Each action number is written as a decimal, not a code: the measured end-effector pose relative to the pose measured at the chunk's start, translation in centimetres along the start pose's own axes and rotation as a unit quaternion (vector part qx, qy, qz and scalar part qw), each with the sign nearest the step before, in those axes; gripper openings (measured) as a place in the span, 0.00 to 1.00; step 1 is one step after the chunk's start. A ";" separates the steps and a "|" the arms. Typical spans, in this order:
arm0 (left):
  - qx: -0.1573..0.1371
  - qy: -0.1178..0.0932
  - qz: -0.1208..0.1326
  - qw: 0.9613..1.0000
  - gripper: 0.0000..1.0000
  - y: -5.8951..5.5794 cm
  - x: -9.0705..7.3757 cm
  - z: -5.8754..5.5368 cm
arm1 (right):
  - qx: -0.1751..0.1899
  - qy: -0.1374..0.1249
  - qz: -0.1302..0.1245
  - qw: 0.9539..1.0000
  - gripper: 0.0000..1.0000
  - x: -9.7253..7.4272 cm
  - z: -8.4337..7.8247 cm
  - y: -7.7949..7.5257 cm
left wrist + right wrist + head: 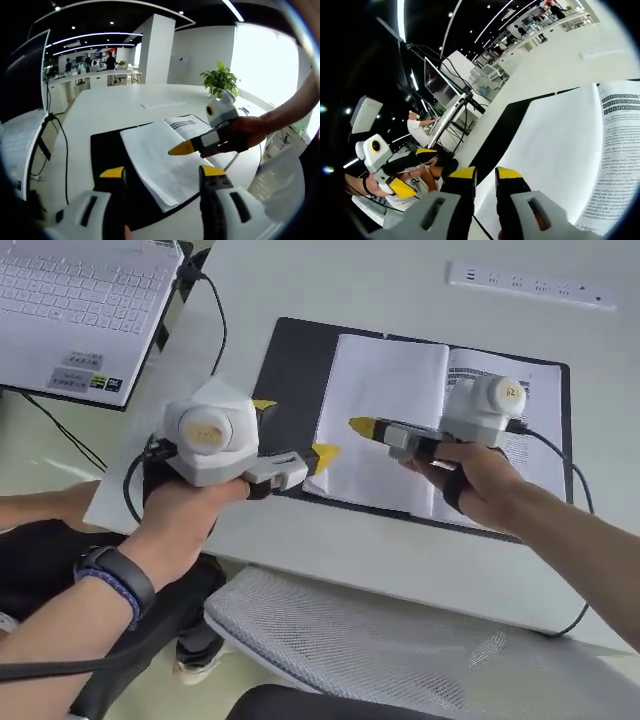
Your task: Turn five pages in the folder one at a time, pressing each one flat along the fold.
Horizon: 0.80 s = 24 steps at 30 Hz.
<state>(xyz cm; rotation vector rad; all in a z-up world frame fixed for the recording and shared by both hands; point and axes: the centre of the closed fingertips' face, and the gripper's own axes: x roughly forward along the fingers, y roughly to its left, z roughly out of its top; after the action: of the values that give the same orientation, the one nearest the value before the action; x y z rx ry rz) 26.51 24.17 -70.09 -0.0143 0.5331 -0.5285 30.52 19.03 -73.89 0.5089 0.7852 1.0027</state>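
The white table (380, 280) carries a laptop (80, 300) at the far left and the black folder (292, 370), which lies open near the front edge with white pages (385, 390) spread. The left gripper (295, 430) hovers at the folder's left edge with its jaws wide apart. The right gripper (360, 426) is over the left page; its jaws are close, with a narrow gap, holding nothing.
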 end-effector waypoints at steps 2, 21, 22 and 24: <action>0.004 0.007 -0.003 1.000 0.52 -0.1 0.8 -0.5 | -0.004 -0.007 -0.005 1.000 0.12 -0.9 0.5 -0.4; 0.031 0.087 -0.020 0.996 0.00 -1.3 6.6 -6.8 | -0.009 -0.042 -0.030 0.999 0.07 -5.7 2.1 -2.0; 0.031 0.097 -0.011 0.995 0.00 -1.0 6.7 -7.3 | -0.008 -0.042 -0.031 0.999 0.07 -5.7 2.1 -2.1; 0.032 0.107 -0.011 0.994 0.00 -0.9 6.9 -8.2 | -0.009 -0.042 -0.032 0.999 0.07 -5.9 2.0 -2.2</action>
<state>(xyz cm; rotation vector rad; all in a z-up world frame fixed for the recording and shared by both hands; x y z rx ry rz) 27.13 21.04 -80.32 0.0985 0.7249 -0.5725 31.47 12.78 -72.12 0.5050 0.7138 0.9235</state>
